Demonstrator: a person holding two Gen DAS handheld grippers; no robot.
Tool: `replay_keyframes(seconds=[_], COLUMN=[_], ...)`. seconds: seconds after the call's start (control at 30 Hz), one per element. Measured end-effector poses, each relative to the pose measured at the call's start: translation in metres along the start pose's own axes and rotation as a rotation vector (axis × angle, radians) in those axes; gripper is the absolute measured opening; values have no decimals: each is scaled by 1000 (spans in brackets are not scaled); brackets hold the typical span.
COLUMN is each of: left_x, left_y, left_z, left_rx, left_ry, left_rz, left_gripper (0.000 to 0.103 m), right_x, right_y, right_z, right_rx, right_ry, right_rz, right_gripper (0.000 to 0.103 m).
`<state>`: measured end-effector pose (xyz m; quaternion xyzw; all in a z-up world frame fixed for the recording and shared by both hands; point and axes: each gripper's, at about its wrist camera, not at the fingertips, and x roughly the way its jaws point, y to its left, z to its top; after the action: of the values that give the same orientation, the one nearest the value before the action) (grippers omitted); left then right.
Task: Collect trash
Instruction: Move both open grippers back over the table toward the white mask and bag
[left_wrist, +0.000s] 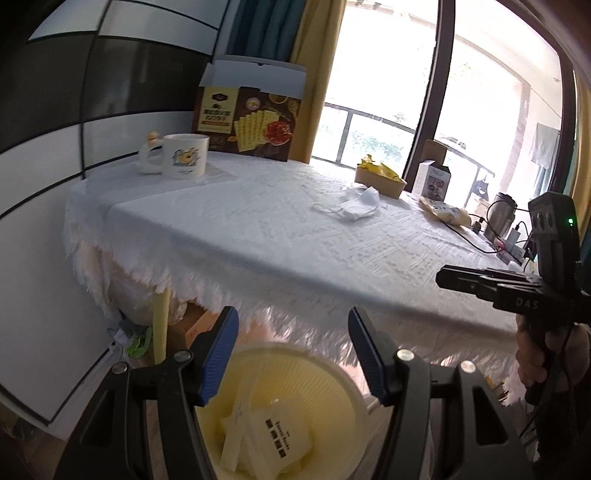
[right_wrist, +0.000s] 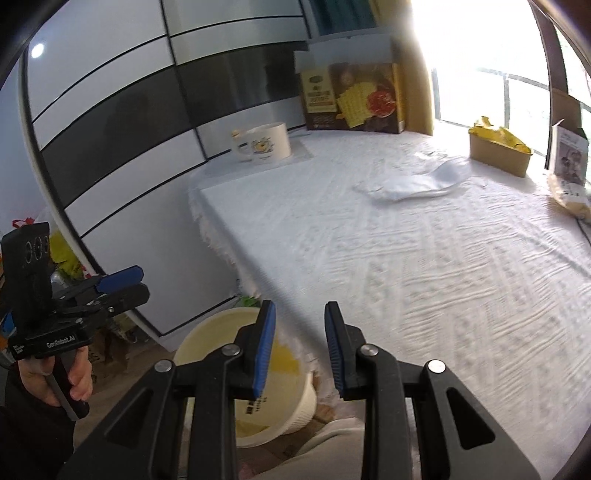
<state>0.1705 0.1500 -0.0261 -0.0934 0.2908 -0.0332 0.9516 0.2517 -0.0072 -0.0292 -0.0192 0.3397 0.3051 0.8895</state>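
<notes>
Tongs both spread, empty: left tongs (left_wrist: 291, 354) above bin (left_wrist: 332, 373), wrappers (left_wrist: 273, 432) inside; right tongs (right_wrist: 300, 347) at table (right_wrist: 424, 266) edge, facing crumpled mask (right_wrist: 417, 182), likely next.

My left gripper (left_wrist: 291, 354) and my right gripper (right_wrist: 300, 347) are black with ribbed blue pads. Below them sits a pale cream bin (left_wrist: 332, 373) holding white wrappers (left_wrist: 269, 435) with black print. The worktop (right_wrist: 424, 258) wears a white textured cloth. Upper centre stands a brown and yellow cracker box (left_wrist: 247, 118), beside it a white mug (left_wrist: 184, 155) with a yellow cartoon.
</notes>
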Motion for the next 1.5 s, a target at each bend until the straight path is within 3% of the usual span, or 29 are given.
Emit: replay_keyframes(seconds=[0.13, 0.2, 0.77, 1.07, 1.23, 1.37, 1.5], left_x=[14, 20, 88, 136, 157, 175, 195], left_y=[-7, -10, -30, -46, -48, -47, -45], left_z=[14, 21, 78, 104, 114, 128, 143], left_rx=[13, 16, 73, 144, 124, 104, 102], left_ry=[4, 6, 11, 22, 33, 46, 65], left_rz=[-11, -18, -54, -72, -103, -131, -126], left_gripper=[62, 62, 62, 62, 62, 62, 62], right_x=[0, 0, 33, 60, 78, 97, 132], right_y=[-18, -28, -102, -150, -168, -175, -187], right_z=[12, 19, 78, 106, 120, 130, 146], right_rx=[12, 14, 17, 24, 50, 58, 73], right_ry=[-8, -12, 16, 65, 81, 91, 128], right_rz=[-19, -29, -94, -121, -129, -113, -108], right_gripper=[27, 33, 36, 44, 45, 57, 57])
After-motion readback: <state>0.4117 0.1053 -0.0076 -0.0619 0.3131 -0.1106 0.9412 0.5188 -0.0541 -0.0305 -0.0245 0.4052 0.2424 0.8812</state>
